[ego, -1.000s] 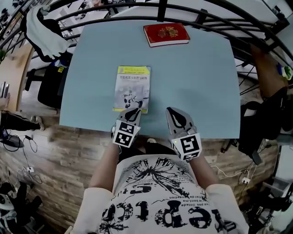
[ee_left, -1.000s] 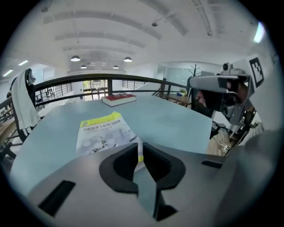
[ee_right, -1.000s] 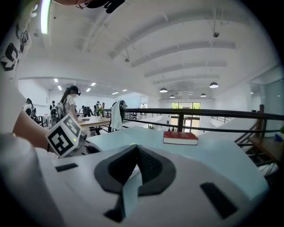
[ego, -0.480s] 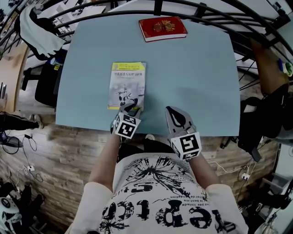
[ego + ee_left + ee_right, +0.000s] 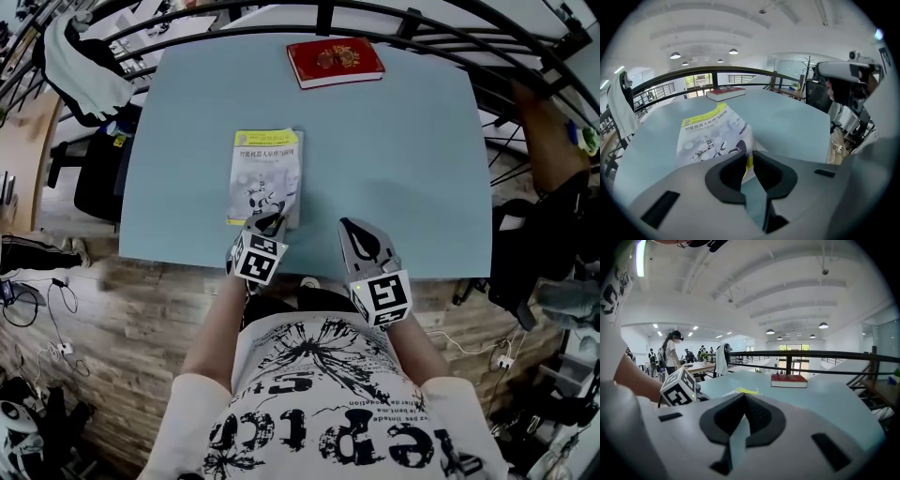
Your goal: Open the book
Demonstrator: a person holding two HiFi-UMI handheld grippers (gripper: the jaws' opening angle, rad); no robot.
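The book, a paperback with a yellow band and a white-grey cover, lies closed on the pale blue table. My left gripper points down at its near right corner. In the left gripper view the book fills the space ahead. The left gripper has just been closing, and its jaws now pinch the cover's corner, with a yellow strip showing between them. My right gripper hovers to the right of the book, shut and empty; the right gripper points level across the table.
A red hardback book lies at the table's far edge, in front of a black railing. White cloth hangs over the railing at far left. The table's near edge runs just under both grippers.
The left gripper has dipped onto the book's near right corner and now has the cover edge between its jaws. The right gripper has stayed put.
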